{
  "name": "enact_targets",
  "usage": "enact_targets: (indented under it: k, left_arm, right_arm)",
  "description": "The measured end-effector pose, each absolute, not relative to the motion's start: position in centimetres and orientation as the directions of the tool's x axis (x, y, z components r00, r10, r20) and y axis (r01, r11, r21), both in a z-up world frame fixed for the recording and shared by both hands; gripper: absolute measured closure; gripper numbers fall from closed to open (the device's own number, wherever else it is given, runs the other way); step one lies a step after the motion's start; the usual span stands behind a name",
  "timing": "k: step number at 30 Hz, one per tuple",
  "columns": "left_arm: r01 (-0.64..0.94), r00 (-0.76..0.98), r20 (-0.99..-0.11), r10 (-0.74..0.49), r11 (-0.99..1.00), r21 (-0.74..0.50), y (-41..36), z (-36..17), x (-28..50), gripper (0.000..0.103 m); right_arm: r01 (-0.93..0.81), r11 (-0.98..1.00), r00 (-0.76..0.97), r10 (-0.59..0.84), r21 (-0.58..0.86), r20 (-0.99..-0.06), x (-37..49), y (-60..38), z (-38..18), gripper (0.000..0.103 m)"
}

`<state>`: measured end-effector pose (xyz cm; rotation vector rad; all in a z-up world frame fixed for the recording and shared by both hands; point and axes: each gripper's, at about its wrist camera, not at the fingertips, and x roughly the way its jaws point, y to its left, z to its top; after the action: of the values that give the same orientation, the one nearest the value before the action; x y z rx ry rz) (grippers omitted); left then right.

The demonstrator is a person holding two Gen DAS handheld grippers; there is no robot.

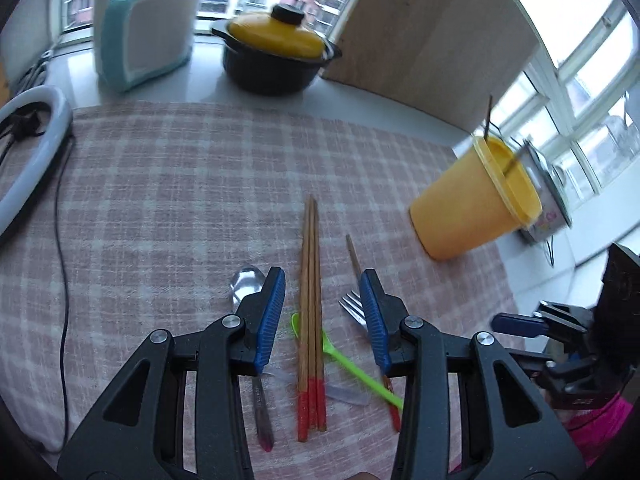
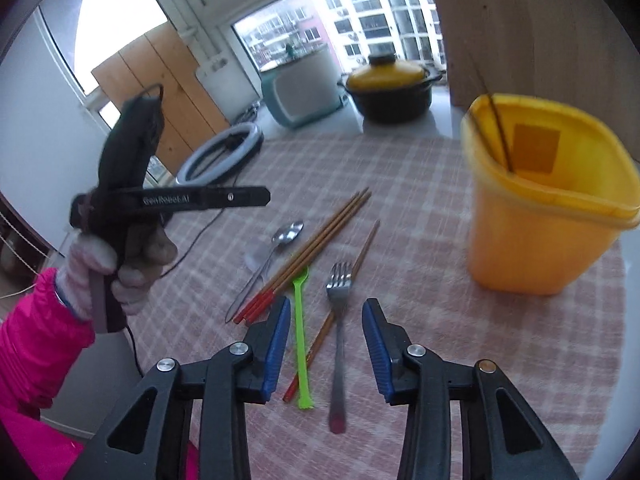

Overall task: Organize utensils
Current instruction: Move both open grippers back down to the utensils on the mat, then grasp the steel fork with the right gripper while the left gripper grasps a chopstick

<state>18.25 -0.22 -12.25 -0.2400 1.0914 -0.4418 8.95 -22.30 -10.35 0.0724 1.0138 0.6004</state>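
Your right gripper [image 2: 326, 344] hangs open at bottom centre above the fork [image 2: 339, 312] and green plastic pick [image 2: 299, 332] on the pink checked cloth [image 2: 420, 208]. The yellow container [image 2: 548, 232] stands right; your left gripper [image 2: 176, 200] shows at left.

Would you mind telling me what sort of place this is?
Probably a home kitchen or dining corner: a black pot with yellow lid, loose cutlery on a pink checked tablecloth, and apartment blocks beyond the window.

A home kitchen: a yellow-lidded casserole pot [image 1: 276, 54] on the windowsill, apartment blocks [image 2: 372, 20] outside.
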Motion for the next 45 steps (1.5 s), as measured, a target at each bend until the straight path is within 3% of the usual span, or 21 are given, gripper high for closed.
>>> enact_targets:
  k: [8, 14, 32, 37, 39, 45]
  left_arm:
    - [0.299, 0.311, -0.809, -0.498, 0.86, -0.414, -1.4, -14.6, 19.4, 0.064]
    - [0.282, 0.262, -0.809, -0.526, 0.843, -0.457, -1.1, -16.4, 20.8, 0.072]
    - [0.273, 0.168, -0.827, -0.536, 0.832, -0.484, -2.5, -19.1, 23.4, 0.075]
    - [0.272, 0.159, -0.829, -0.536, 0.831, -0.485, -2.8, -19.7, 23.7, 0.084]
    - [0.268, 0.157, -0.829, -0.537, 0.831, -0.488, -2.8, -20.0, 23.8, 0.093]
    - [0.268, 0.161, -0.828, -0.537, 0.831, -0.487, -2.8, -20.2, 23.8, 0.099]
  right_arm:
    - [-0.396, 0.881, 0.316, 0.396, 0.26, -0.862, 10.2, -19.2, -14.9, 0.063]
    - [-0.405, 0.894, 0.31, 0.331, 0.191, -0.892, 11.1, -17.3, -16.5, 0.063]
    - [-0.384, 0.884, 0.236, 0.371, 0.265, -0.898, 14.0, -17.6, -18.6, 0.066]
    - [-0.407, 0.885, 0.243, 0.342, 0.224, -0.908, 14.4, -16.8, -18.7, 0.066]
    - [-0.414, 0.887, 0.249, 0.328, 0.206, -0.911, 14.5, -16.6, -18.7, 0.066]
    - [-0.451, 0.881, 0.265, 0.284, 0.142, -0.921, 14.5, -15.6, -18.6, 0.066]
